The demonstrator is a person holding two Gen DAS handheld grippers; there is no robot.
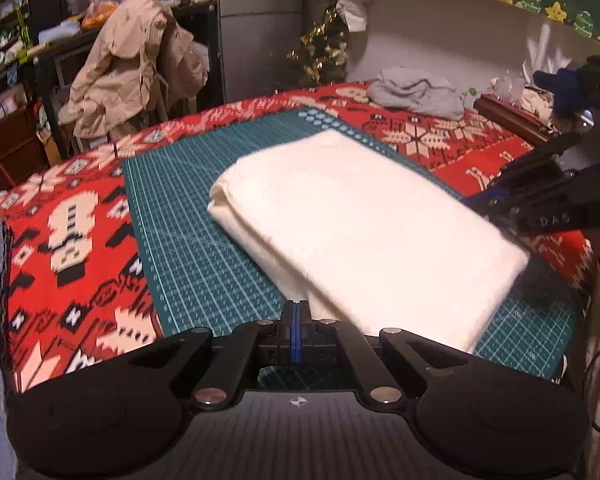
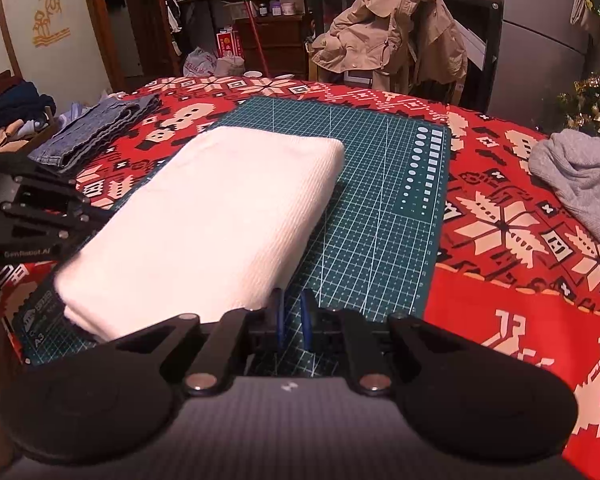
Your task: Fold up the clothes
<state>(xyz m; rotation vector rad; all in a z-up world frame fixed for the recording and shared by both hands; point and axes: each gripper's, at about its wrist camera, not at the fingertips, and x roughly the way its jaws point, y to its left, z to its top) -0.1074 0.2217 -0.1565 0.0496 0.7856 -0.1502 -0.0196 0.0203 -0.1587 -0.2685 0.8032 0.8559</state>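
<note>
Folded cloth (image 2: 204, 216) lies on the mat (image 2: 380, 216); jeans (image 2: 96, 132) left, sweater (image 2: 580, 176) right, on the tablecloth (image 2: 500, 320).

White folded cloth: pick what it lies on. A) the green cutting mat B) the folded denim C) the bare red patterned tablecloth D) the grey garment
A: the white folded cloth rests on the green cutting mat, whose grid shows around it.
</note>
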